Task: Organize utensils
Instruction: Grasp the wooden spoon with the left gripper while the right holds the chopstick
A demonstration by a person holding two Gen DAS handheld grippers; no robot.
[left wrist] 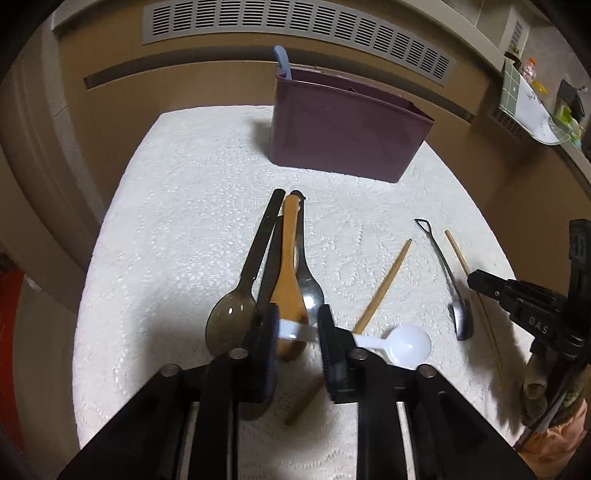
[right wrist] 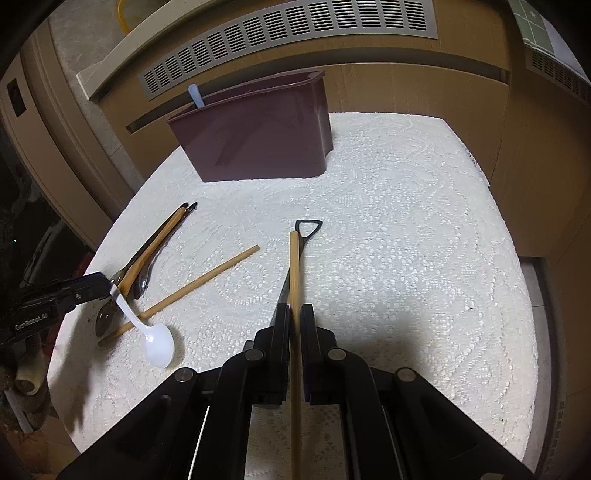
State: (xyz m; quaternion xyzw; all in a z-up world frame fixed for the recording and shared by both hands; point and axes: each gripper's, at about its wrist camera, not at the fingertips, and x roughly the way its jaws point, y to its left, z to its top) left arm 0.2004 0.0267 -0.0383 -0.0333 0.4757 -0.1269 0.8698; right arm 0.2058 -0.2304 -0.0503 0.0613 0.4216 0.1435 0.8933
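My left gripper hangs low over the white cloth with its jaws a little apart. The handle of a white plastic spoon lies crosswise between them. In the right wrist view the spoon slants down from the left gripper, its bowl on the cloth. My right gripper is shut on a wooden chopstick, above a black-handled spoon. A second chopstick lies loose. A dark translucent spoon, a wooden spoon and a metal spoon lie bunched under the left gripper.
A maroon utensil holder stands at the back of the table, with a pale blue handle sticking out of its left end. Behind it runs a wooden cabinet with a vent grille. The cloth drops off at both sides.
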